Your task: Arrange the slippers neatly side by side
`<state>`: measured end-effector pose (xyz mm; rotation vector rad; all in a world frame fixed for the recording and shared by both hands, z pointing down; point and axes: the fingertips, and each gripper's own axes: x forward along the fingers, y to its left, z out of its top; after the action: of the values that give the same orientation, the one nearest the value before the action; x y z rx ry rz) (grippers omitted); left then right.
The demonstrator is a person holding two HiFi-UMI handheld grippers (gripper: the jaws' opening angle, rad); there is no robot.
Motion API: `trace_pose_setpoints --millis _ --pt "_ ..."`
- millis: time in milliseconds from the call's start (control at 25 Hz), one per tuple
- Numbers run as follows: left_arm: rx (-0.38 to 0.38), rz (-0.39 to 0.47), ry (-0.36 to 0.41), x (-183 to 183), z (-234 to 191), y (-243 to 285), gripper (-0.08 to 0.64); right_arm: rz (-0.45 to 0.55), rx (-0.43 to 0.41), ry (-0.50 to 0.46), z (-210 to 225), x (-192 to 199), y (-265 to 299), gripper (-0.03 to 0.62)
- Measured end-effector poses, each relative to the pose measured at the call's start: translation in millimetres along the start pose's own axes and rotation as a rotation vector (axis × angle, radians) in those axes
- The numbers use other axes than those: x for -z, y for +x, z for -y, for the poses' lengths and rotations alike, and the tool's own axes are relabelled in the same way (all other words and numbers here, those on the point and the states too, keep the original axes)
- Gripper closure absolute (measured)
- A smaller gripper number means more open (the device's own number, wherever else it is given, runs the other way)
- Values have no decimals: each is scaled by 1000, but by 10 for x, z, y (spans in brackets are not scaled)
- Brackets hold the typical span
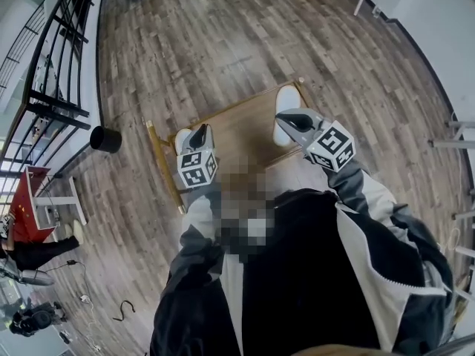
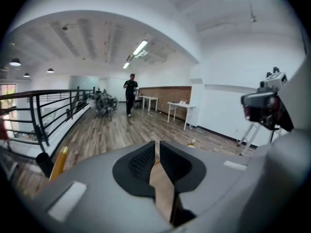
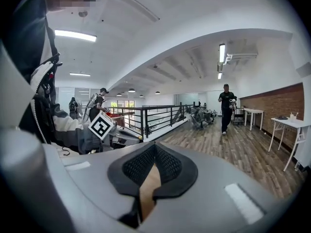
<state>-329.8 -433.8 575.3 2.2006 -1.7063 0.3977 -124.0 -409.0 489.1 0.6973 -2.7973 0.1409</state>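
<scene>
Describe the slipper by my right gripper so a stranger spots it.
In the middle of the plank floor stands a wooden table. At its right edge, crossed by the right gripper, lies a white slipper. Unlike the other slipper, almost hidden by the left gripper, both its ends show.

Black jacket (image 1: pixel 297 288) with white panels

Text: we read none | numbers, brands: none | only marks: black-and-white square patterns, no letters, on left marker cube (image 1: pixel 197 169) of left tool (image 1: pixel 199 130) and right marker cube (image 1: pixel 332 145) of right tool (image 1: pixel 286 117)
</scene>
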Motion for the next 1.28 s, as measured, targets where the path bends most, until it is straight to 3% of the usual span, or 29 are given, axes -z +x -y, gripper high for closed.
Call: trace_pose_setpoints --millis 120,280,440,960,1280 --pt "99 128 51 -505 477 -223 537 18 -12 -20 -33 -156 17 588" --pt "169 289 151 -1076 909 -589 545 67 -42 -44 -95 -423 65 588" --pt "195 366 255 -1266 1237 -903 545 122 -84 -52 -210 -574 63 588" --pt "135 339 260 -1122 1229 -1007 545 138 -128 -58 -346 -538 111 588" --pt "166 302 163 -905 1274 -964 545 18 -41 2 -131 -22 198 585"
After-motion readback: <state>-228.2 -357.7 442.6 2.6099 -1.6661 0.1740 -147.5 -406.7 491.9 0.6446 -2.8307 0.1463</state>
